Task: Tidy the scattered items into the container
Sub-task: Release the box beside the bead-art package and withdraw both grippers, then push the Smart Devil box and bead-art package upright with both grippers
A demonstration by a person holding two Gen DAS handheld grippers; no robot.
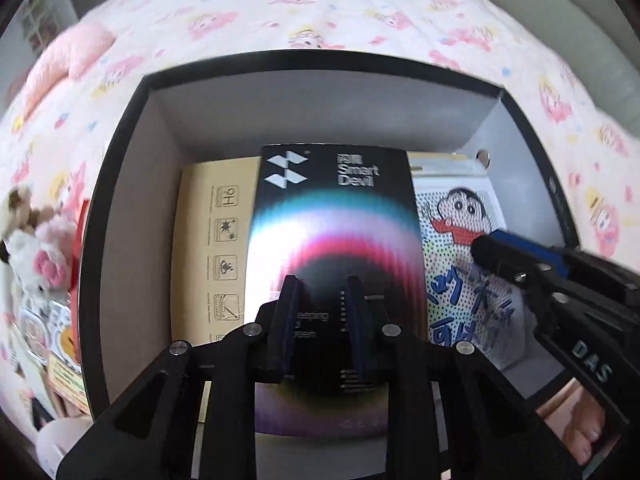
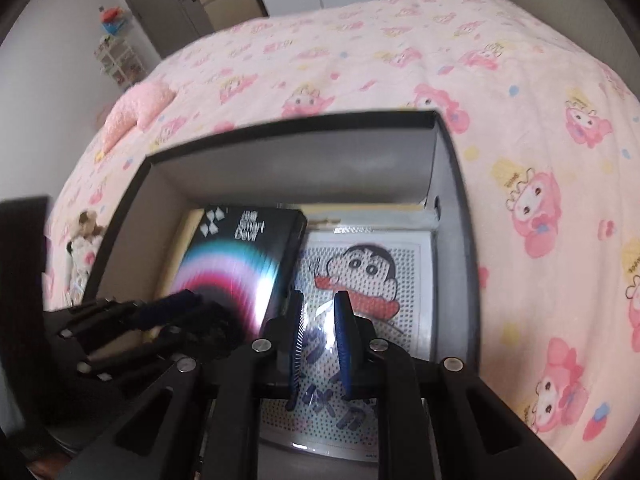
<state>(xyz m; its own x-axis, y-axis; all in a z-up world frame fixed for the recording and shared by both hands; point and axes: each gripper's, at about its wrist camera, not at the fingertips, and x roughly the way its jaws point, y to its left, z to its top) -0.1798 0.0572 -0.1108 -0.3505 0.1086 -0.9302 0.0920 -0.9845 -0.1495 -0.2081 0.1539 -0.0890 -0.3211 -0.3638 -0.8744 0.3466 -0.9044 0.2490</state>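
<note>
The left gripper (image 1: 322,284) is seen low in the centre of its own view, its fingers set a narrow gap apart with nothing pinched between them. Under them a black Smart Devil box (image 1: 332,208) lies inside the container (image 1: 320,62), a black-rimmed box with grey inner walls. The right gripper (image 2: 320,298) is drawn almost shut, only a slim gap being left and nothing held; beneath it a cartoon picture sheet (image 2: 372,276) lies flat on the container floor, just right of the black box. A tan carton (image 1: 216,240) is partly covered by the black box at its left.

The container is set on a bed with a pink cartoon-print cover (image 2: 520,100). Outside the container's left wall, at the left edge of the left view, a plush toy (image 1: 32,248) and some printed packets are seen. Bare cover is left above and right of the container. A pink cushion (image 2: 136,108) lies at upper left, with a door (image 2: 160,4) beyond.
</note>
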